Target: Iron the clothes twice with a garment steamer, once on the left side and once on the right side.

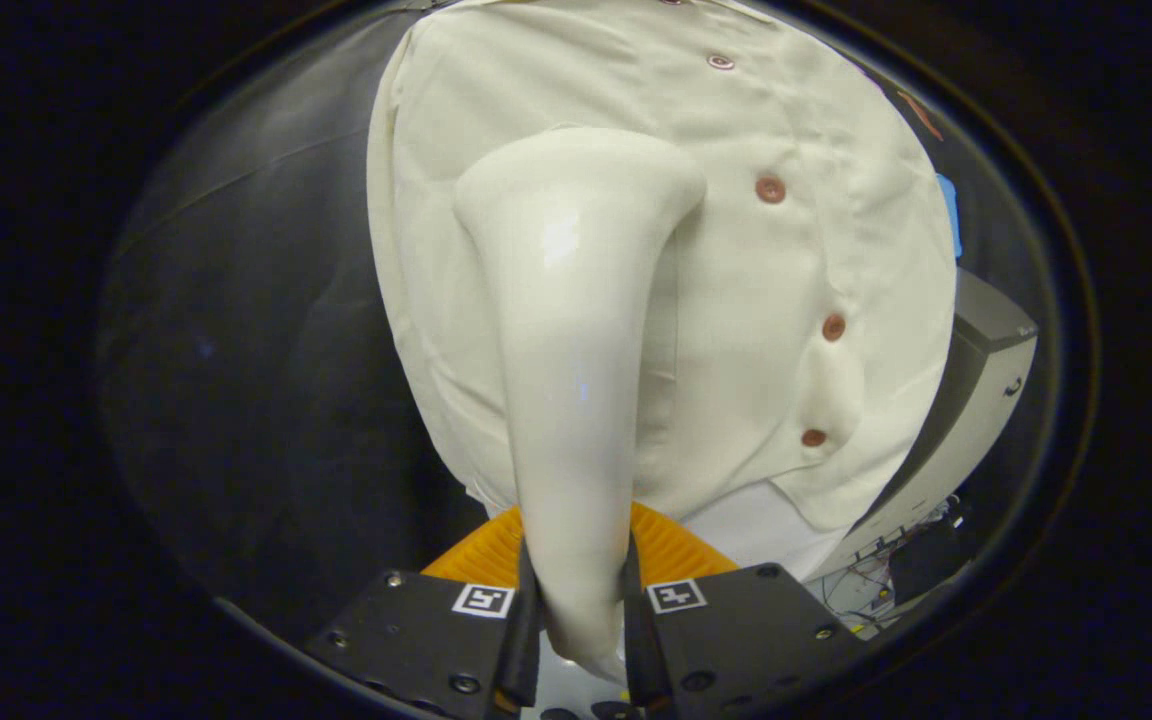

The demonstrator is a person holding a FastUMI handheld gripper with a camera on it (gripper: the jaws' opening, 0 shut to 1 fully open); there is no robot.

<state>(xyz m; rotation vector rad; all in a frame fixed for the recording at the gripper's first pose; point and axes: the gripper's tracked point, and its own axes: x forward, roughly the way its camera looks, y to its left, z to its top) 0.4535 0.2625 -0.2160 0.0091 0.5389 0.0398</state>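
Gripper (576, 625) pinches steamer (576, 400) handle, lower centre; head on shirt (786, 300) left of buttons (770, 189). Likely mid-pass; passes done unclear.

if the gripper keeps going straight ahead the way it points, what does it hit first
Likely the cream shirt. The gripper has its fingers shut on the steamer handle, and the steamer's head already sits at or close to the fabric beside the buttons; whether it touches is unclear.
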